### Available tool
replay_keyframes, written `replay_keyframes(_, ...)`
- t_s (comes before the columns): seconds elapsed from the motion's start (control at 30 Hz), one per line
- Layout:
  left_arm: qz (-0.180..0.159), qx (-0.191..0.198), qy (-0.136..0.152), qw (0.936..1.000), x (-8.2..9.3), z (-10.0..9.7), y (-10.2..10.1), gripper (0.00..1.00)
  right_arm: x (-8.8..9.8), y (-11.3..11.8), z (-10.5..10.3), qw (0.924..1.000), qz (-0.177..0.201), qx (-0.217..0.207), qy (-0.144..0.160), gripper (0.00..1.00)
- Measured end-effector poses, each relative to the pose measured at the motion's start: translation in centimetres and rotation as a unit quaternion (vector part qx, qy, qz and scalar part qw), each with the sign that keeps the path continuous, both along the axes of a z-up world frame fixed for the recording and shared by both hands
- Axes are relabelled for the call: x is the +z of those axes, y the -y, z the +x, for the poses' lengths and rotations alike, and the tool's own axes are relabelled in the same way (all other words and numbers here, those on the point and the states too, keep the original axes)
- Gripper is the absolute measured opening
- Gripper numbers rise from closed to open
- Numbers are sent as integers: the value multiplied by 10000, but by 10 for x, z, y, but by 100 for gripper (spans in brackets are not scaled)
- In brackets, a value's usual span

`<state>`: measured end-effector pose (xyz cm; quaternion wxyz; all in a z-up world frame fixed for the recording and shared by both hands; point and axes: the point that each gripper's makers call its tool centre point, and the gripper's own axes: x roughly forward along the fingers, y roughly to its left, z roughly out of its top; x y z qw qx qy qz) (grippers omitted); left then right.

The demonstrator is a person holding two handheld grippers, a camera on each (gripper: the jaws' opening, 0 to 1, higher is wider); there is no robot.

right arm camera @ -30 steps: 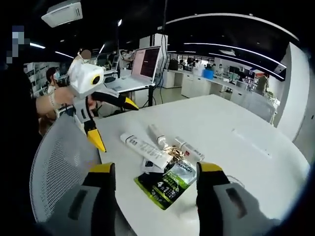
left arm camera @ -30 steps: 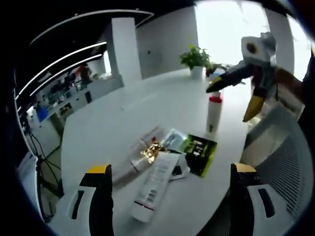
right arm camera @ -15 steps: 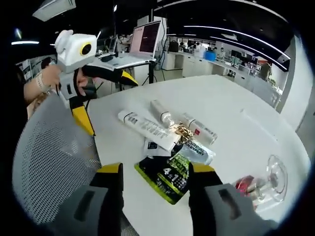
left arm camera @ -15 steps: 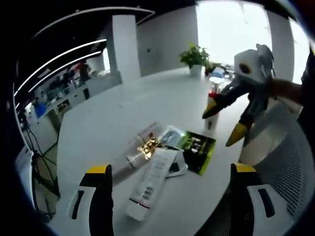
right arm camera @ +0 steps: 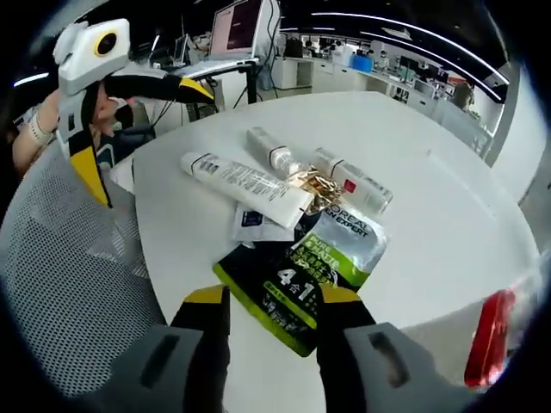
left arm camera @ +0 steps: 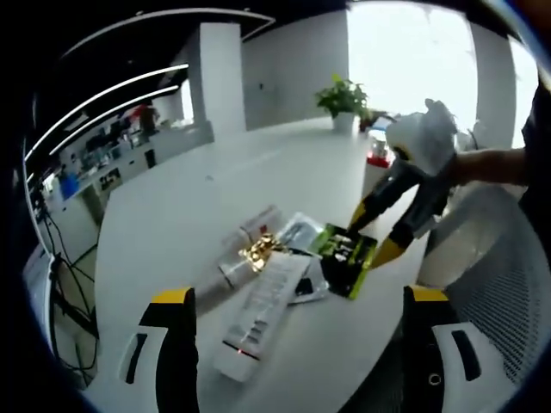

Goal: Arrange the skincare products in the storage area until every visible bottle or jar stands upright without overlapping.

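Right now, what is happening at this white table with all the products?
A person is sorting skincare products with two handheld grippers. The right gripper is open and reaches down at the green and black sachet, its jaws on either side of it. The left gripper hangs open above the table edge. The white tube and two small bottles lie flat in a pile. One bottle with a red cap stands upright.
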<state>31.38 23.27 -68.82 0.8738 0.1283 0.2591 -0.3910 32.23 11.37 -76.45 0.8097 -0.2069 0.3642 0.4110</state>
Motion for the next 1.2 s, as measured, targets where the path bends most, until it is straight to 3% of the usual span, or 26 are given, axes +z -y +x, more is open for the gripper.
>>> replay_keyframes(0.13, 366, -246, -233, 9988, -16, -6, -5, 96, -10, 2, 1, 9999, -137, -24, -52, 39)
replay_keyframes(0.27, 727, -380, -242, 9963, -26, -4, -10, 91, -13, 0, 4, 9998, -206, -9, -60, 38)
replay_keyframes(0.43, 808, -434, -285, 9954, -29, 3, -14, 87, -17, -3, 8, 9993, -355, 76, -18, 38)
replay_keyframes(0.5, 989, -522, -268, 9934, -32, 6, -18, 85, -17, -4, 9, 9991, -401, 132, 16, 38)
replay_keyframes(0.63, 1194, -722, -124, 9901, -35, 16, -18, 69, -18, -4, 10, 9991, -419, 87, -17, 38)
replay_keyframes(0.87, 1599, -938, -268, 9823, -51, 30, -16, 61, -18, -4, 10, 9991, -417, 61, -48, 38)
replay_keyframes(1.03, 1584, -1012, -372, 9815, -60, 38, -9, 53, -18, -5, 11, 9993, -379, 15, -28, 38)
replay_keyframes(1.2, 1874, -1171, -531, 9738, -75, 46, -6, 44, -18, -6, 12, 9994, -343, -5, -21, 38)
